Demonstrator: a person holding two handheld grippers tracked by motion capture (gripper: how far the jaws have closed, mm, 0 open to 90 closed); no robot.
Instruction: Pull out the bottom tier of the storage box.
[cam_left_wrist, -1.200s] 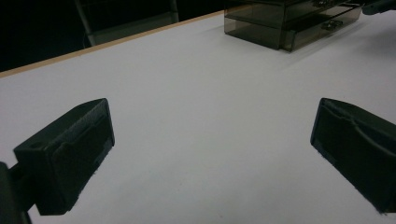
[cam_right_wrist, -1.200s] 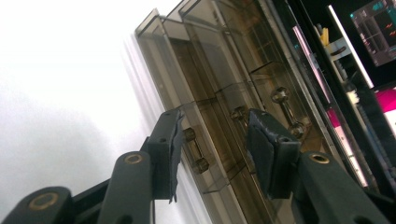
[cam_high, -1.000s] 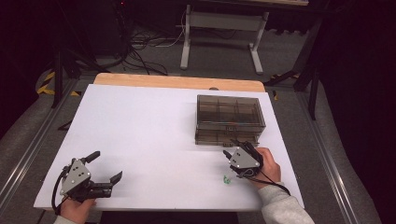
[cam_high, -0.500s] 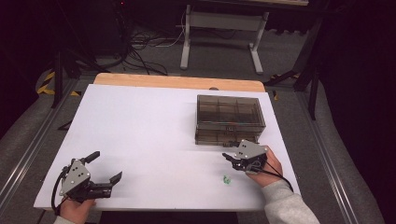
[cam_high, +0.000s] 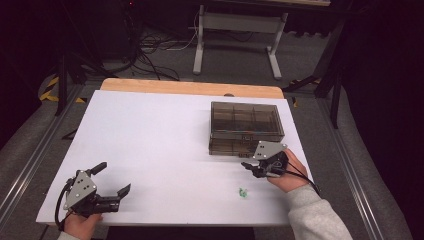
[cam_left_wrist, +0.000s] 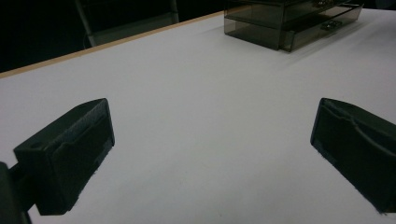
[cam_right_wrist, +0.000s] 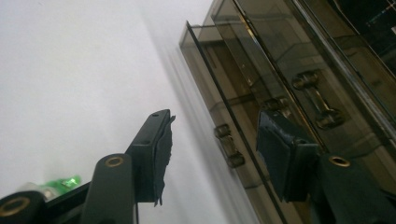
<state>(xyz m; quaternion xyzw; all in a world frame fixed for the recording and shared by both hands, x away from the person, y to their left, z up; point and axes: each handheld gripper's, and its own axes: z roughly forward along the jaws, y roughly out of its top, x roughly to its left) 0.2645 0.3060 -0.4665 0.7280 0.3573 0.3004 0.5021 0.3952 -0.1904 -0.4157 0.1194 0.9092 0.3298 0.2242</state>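
Observation:
A smoky transparent drawer box (cam_high: 245, 120) stands on the white table (cam_high: 165, 135) at the right, its lower drawer pulled out a little. My right gripper (cam_high: 249, 169) hovers just in front of that drawer, tilted on its side. In the right gripper view its jaws (cam_right_wrist: 215, 121) stand apart and have just been opening; the lower drawer's small handle (cam_right_wrist: 229, 144) shows in the gap, and the pads do not touch it. A tiny green piece (cam_high: 243, 192) lies on the table behind this gripper. My left gripper (cam_high: 115, 177) rests wide open at the near left corner, holding nothing.
The box (cam_left_wrist: 289, 23) lies far ahead of the left gripper's jaws (cam_left_wrist: 212, 121). A second handle (cam_right_wrist: 317, 102) sits on the upper drawer. The table's wooden far edge (cam_high: 190, 87) borders a dark floor with cables and a stand.
My right gripper has lifted and shifted right, closer to the box front and away from the green piece. The left gripper has stayed put.

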